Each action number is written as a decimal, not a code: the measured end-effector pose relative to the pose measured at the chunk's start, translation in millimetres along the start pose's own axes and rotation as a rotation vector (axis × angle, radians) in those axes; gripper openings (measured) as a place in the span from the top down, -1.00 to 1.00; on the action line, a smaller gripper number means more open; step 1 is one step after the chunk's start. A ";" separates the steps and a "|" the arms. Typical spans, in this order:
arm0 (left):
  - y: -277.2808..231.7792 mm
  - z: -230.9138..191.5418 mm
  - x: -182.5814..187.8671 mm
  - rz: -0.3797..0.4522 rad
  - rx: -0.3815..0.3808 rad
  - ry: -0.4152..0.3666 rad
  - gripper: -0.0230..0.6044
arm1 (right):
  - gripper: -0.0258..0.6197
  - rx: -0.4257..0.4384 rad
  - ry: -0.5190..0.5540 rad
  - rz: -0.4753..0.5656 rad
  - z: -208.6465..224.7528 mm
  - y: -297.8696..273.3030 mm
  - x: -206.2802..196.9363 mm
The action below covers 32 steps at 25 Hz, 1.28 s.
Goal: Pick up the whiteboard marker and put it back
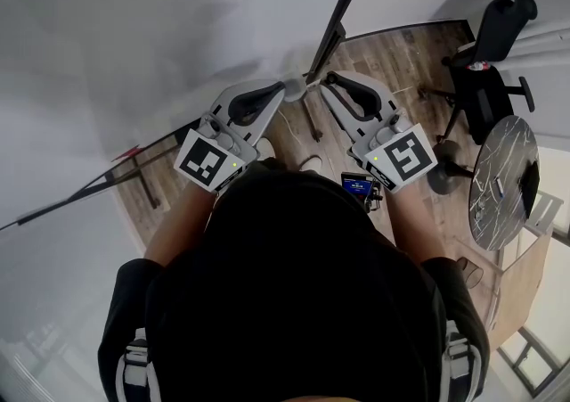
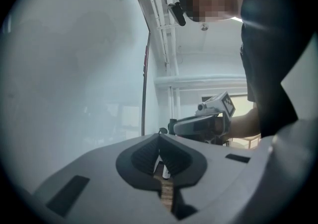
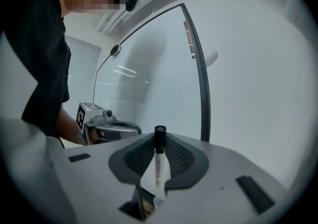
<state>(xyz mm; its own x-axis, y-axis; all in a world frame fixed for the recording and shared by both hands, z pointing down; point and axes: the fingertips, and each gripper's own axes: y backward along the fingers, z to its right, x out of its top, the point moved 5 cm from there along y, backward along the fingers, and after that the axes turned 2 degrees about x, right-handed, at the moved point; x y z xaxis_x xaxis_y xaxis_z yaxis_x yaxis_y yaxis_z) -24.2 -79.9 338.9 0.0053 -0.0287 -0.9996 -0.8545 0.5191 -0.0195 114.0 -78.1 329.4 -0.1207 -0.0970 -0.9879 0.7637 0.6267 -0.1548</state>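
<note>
right gripper (image 3: 159,154): fingers clamped on the marker (image 3: 158,171), so pickup's done
left gripper (image 2: 160,143): fingers together, empty
left to do: you gotta put it back

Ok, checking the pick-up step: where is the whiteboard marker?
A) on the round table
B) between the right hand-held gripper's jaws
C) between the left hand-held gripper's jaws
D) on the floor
B: the right gripper view shows the marker clamped between the pads of the right hand-held gripper.
</note>
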 end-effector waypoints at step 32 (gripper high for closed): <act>1.8 -0.3 -1.0 0.019 0.048 -0.023 0.92 | 0.73 0.059 -0.022 -0.003 -6.1 -5.2 -4.0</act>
<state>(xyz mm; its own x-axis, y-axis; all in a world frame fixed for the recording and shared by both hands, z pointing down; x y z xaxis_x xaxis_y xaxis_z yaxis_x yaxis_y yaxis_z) -25.9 -79.1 339.8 0.0013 0.0008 -1.0000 -0.8289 0.5594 -0.0006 106.6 -76.2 334.1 -0.1095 -0.1162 -0.9872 0.7996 0.5797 -0.1569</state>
